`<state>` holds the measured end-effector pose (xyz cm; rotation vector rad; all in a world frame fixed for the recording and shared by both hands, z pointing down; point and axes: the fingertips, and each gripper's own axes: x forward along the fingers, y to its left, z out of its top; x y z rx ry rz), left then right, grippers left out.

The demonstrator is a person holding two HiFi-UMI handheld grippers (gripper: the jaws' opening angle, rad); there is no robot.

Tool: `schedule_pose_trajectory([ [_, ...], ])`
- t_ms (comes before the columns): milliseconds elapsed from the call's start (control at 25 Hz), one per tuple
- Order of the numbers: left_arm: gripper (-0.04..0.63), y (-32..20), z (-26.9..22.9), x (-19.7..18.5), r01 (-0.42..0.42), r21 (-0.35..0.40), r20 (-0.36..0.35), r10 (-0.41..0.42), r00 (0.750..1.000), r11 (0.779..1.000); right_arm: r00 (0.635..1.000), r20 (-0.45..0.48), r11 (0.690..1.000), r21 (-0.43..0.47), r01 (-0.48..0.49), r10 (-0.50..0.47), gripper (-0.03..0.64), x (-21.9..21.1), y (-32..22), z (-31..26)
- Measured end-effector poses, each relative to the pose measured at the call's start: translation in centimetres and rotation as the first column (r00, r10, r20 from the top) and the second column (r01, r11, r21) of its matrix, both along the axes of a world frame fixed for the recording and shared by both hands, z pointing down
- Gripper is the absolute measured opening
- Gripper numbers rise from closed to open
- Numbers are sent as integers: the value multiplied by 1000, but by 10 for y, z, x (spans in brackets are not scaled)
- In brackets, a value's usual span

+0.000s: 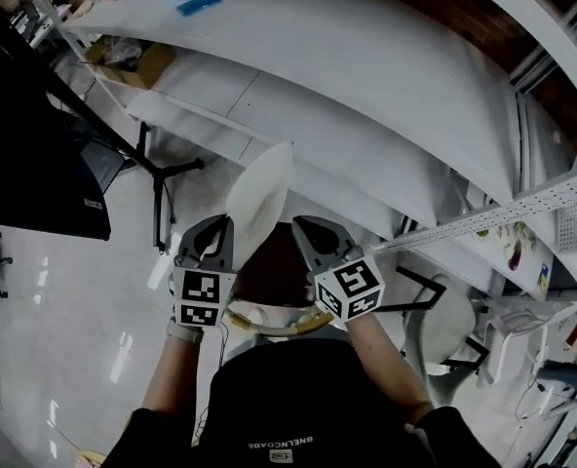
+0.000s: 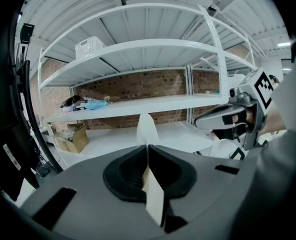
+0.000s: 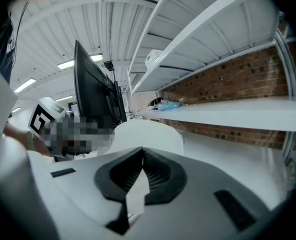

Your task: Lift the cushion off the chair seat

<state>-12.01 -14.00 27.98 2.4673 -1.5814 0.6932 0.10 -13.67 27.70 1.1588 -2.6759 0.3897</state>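
A white cushion (image 1: 259, 195) hangs edge-on between my two grippers, above the dark chair seat (image 1: 269, 273) with its pale wooden rim (image 1: 269, 327). My left gripper (image 1: 220, 230) is shut on the cushion's left edge. My right gripper (image 1: 306, 230) is shut on its right edge. In the left gripper view the cushion (image 2: 146, 129) rises past the closed left gripper (image 2: 147, 147), and the right gripper (image 2: 227, 119) shows at the right. In the right gripper view the cushion (image 3: 149, 134) bulges beyond the closed right gripper (image 3: 142, 152).
White shelving (image 1: 366, 86) runs across the space ahead, with a cardboard box (image 1: 137, 62) on its low shelf. A black monitor (image 1: 30, 154) and a black stand's legs (image 1: 162, 178) are at the left. A white chair (image 1: 446, 328) stands at the right.
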Motion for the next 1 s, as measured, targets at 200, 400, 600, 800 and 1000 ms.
schedule_pose_trajectory([
  [200, 23, 5, -25, -7, 10, 33, -2, -10, 1000, 999, 1000, 15, 999, 43, 5, -5, 9, -4, -1, -23],
  [400, 23, 10, -44, -10, 4, 75, 9, -5, 1000, 997, 1000, 17, 997, 77, 19, -20, 9, -11, -1, -38],
  [600, 23, 13, -56, -10, 4, 96, 19, -6, 1000, 995, 999, 15, 994, 99, 36, -37, 9, -17, 4, -46],
  [800, 23, 15, -60, -8, -3, 106, 29, 0, 1000, 994, 999, 10, 993, 112, 42, -44, 9, -18, 7, -50],
  [1000, 23, 16, -61, -8, -3, 107, 25, 0, 1000, 994, 999, 4, 992, 115, 44, -45, 9, -18, 9, -51],
])
